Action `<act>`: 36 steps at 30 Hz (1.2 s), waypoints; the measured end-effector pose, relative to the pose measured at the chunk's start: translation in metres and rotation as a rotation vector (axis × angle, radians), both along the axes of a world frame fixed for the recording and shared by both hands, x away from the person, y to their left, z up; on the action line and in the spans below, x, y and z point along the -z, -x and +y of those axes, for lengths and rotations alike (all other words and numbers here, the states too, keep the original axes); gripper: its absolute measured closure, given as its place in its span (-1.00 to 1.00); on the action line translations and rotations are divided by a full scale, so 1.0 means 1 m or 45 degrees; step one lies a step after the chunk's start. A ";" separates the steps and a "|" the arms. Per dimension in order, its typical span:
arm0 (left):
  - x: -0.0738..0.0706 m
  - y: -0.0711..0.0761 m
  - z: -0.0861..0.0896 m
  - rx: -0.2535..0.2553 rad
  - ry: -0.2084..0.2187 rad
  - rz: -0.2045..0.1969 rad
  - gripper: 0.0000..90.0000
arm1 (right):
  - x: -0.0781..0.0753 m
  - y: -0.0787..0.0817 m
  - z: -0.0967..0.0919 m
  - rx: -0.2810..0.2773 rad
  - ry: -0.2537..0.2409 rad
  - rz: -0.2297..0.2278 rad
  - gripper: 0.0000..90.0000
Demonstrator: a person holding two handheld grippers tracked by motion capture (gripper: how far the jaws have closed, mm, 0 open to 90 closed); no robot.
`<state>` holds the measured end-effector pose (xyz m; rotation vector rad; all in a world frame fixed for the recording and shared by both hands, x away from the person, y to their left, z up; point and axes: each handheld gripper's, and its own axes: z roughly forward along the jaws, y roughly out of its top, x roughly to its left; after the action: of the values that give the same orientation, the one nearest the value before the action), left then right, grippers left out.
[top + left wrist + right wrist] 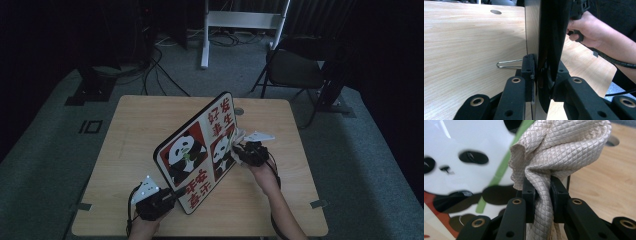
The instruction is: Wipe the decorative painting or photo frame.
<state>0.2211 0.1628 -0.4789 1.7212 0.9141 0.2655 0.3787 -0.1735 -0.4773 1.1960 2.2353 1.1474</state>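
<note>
1. Panda board (pixel 200 150) stands tilted on the wooden table (pixel 135 130), near its middle, lower corner toward the person.
2. Left gripper (pixel 172 194) – jaws closed tight on the board's lower edge; in the left gripper view the board's edge (pixel 550 50) sits clamped between the black pads.
3. Right gripper (pixel 239 150) – jaws closed on a beige quilted cloth (pixel 559 147), bunched above the pads.
4. Cloth (pixel 239 136) rests against the board's printed face, beside the right-hand panda (pixel 454 165).
5. Thin wire clip (pixel 509 63) lies on the table just beside the left jaws.

left hand-held gripper (pixel 172 194) jaws clamped; right hand-held gripper (pixel 235 150) jaws clamped, raised.
</note>
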 end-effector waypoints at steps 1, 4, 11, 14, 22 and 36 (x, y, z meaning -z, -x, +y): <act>0.000 0.000 0.000 0.000 0.000 0.000 0.73 | 0.003 0.000 -0.001 0.002 0.000 0.009 0.71; 0.000 0.000 0.000 -0.001 0.001 0.000 0.73 | 0.010 0.002 -0.002 0.006 0.001 0.028 0.71; 0.000 0.000 0.000 0.001 -0.001 -0.001 0.73 | 0.027 0.005 -0.005 0.007 0.022 0.077 0.71; 0.000 0.000 0.000 0.001 -0.003 -0.001 0.73 | 0.033 0.006 -0.006 0.007 0.026 0.094 0.71; 0.000 0.000 0.000 0.001 -0.007 -0.002 0.73 | 0.046 0.006 -0.008 0.011 0.042 0.132 0.71; 0.000 0.000 0.000 -0.001 -0.008 0.000 0.73 | 0.053 0.009 -0.011 0.027 0.043 0.165 0.71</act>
<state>0.2211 0.1630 -0.4790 1.7265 0.9147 0.2695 0.3693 -0.1847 -0.5303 1.3113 2.3206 1.0474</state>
